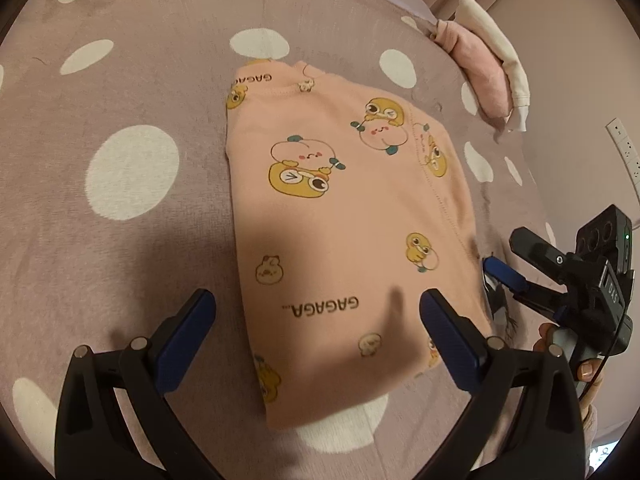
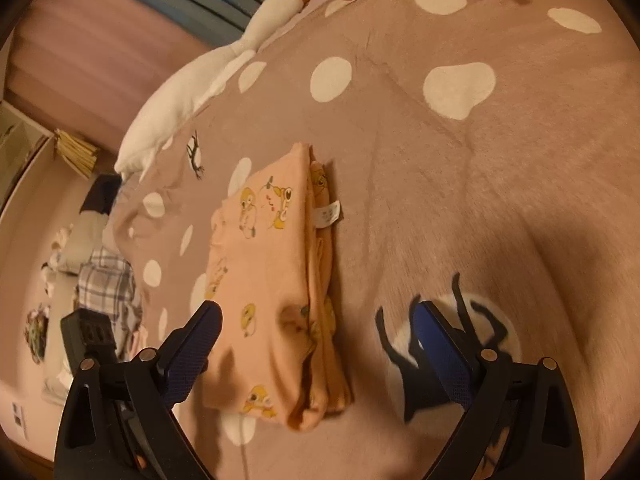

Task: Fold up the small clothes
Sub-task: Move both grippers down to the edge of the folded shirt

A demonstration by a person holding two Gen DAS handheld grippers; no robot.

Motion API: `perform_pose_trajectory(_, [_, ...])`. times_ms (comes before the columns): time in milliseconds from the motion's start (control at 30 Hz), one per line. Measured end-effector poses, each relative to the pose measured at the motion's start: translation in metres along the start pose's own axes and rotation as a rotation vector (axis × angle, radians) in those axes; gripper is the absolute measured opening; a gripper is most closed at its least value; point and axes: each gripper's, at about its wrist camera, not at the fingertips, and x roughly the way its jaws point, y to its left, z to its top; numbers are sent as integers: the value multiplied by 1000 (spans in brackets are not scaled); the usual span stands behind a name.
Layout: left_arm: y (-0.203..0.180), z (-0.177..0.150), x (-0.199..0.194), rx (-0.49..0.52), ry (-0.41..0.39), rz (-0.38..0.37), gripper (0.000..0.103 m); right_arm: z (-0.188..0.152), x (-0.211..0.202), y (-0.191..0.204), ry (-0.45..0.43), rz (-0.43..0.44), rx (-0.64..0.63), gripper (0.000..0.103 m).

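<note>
We are working over a mauve bedspread [image 1: 120, 240] with white dots; pink walls, a goose plush [image 2: 192, 92] at the edge. We are holding the left gripper [image 1: 316, 312] and right gripper [image 2: 316, 328] angled down, jaws apart, nothing clamped. One folded pink garment [image 1: 340, 220] is lying flat mid-bed; one pink-and-white clothes pile [image 1: 488, 72] beyond.

Each gripper has black plastic arms shaped like open triangles, silver round pins at the joints, and blue ribbed pads on the fingers. On the left gripper [image 1: 316, 312] the pads are dark blue. The right gripper [image 1: 500, 260] carries a black camera box with a green light, white lettering and a thin black cable. A hand [image 1: 580, 364] grips its grey handle.
</note>
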Motion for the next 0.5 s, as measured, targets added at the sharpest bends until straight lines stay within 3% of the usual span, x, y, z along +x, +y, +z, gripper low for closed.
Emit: perform_pose_trajectory(500, [-5, 9, 11, 32, -3, -32, 101, 13, 30, 16, 45, -16, -92, 96])
